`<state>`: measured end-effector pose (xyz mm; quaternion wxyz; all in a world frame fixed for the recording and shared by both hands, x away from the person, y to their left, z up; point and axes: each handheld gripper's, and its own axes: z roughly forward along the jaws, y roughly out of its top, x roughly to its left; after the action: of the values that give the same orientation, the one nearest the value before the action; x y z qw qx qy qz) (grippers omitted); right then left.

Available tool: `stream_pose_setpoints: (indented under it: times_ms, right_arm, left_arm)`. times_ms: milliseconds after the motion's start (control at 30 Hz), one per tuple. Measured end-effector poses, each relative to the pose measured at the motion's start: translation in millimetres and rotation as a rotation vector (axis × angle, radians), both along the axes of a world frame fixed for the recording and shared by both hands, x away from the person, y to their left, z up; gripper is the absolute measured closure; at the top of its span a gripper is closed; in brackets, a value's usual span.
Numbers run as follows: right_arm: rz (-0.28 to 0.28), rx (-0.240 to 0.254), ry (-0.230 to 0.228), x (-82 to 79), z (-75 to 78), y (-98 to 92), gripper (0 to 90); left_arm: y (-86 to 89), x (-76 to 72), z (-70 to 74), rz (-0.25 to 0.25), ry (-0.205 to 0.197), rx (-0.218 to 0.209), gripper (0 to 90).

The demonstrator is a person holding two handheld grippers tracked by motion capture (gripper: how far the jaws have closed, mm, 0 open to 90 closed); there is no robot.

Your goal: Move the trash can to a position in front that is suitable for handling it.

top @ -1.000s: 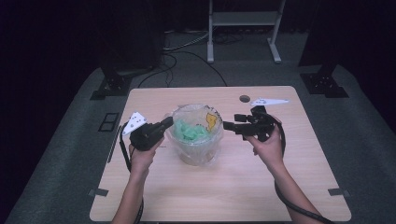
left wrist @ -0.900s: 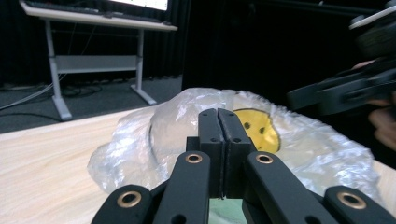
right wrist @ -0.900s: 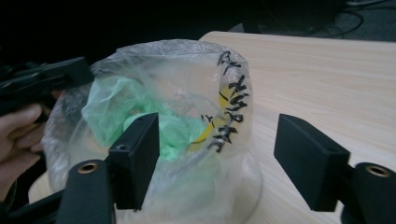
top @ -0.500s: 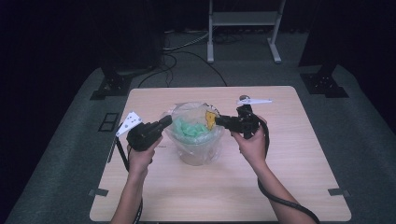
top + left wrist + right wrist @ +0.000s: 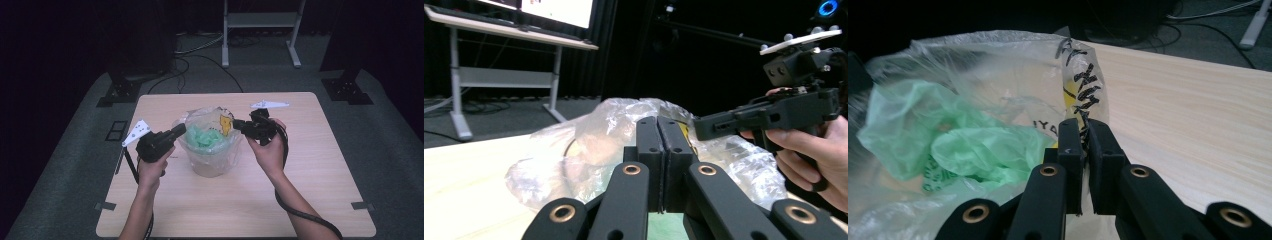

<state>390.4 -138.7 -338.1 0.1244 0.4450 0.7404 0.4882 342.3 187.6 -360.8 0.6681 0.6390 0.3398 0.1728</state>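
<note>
Both jaws pinch the rim of the clear plastic bag (image 5: 212, 145) mid-desk (image 5: 310, 200).

High view: I have the left gripper (image 5: 176, 133) at the bag's left rim and the right gripper (image 5: 239, 125) at its right rim, green film (image 5: 205, 137) inside. Left gripper view: my jaws sit together, the film bunched against them. Right gripper view: my jaws have just been closing and now clamp the printed rim (image 5: 1080, 95). It looks light, limp and slippery; I'd grip bunched rim, never a single layer.
</note>
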Motion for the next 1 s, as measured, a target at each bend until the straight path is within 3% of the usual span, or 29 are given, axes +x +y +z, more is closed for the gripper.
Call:
stream_pose_setpoints:
  times_ms: [167,367,567,1000]
  right_arm:
    - [0.049,0.045,0.008,-1.5,12.0,6.1,89.1]
    - [0.129,0.048,0.003,-3.2,22.8,22.7,89.0]
    - [0.196,0.087,0.032,-2.8,26.2,39.2,88.9]
    - [0.249,0.154,0.070,-2.9,24.5,51.0,87.4]
  left_arm:
    - [-4.9,-2.0,0.7,-0.023,-0.004,-0.014,89.4]
    - [-14.9,-4.3,0.7,-0.058,-0.010,0.004,89.3]
    - [-25.8,-4.8,-2.9,-0.086,-0.003,0.018,89.3]
    - [-40.5,-4.0,-11.6,-0.114,0.018,0.049,89.3]
